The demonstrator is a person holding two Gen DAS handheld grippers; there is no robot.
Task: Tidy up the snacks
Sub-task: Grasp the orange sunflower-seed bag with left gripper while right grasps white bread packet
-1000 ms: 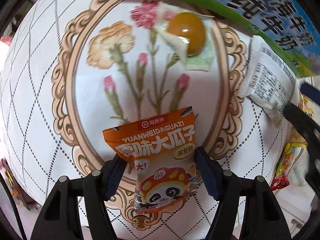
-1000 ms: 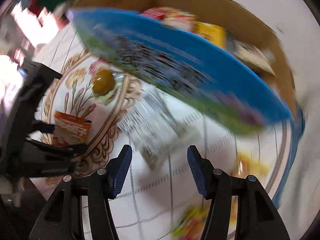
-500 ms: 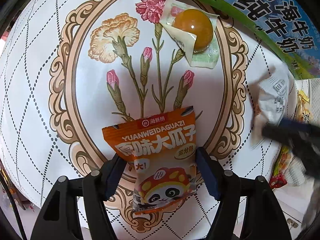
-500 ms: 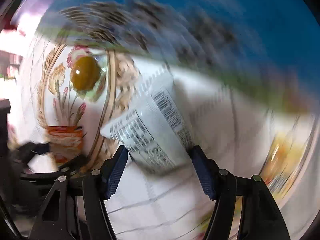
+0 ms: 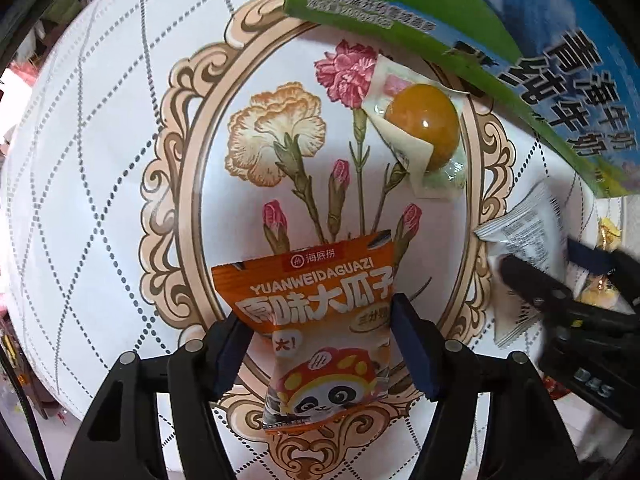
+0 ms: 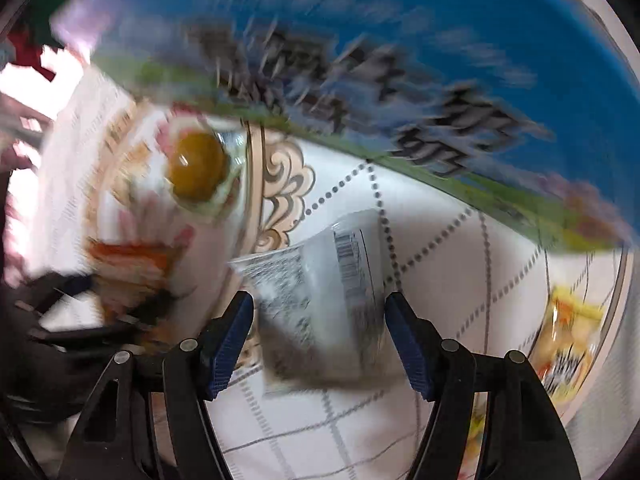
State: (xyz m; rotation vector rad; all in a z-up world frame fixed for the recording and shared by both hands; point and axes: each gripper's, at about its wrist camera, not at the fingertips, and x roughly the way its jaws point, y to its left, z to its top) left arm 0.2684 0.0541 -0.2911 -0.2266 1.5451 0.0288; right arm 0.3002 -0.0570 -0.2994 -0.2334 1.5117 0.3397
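Note:
An orange sunflower-seed packet [image 5: 320, 312] with a panda lies on the flowered tablecloth [image 5: 100, 160], between the fingers of my left gripper [image 5: 320, 344]; the jaws stand open around it, close to its sides. A white snack packet [image 6: 324, 300] with a barcode lies between the open fingers of my right gripper [image 6: 320, 332]. That packet [image 5: 520, 240] and the right gripper [image 5: 568, 292] show at the right of the left wrist view. A wrapped orange ball snack [image 5: 424, 128] lies beyond, also in the right wrist view [image 6: 196, 168].
A blue and green milk carton box [image 5: 520, 40] stands at the back, filling the top of the right wrist view [image 6: 360, 60]. Yellow snack packets [image 6: 568, 328] lie at the right. The right wrist view is motion-blurred.
My right gripper has moved in over the white packet, which now sits between its fingers. My left gripper has stayed around the orange packet, and its view has shifted slightly.

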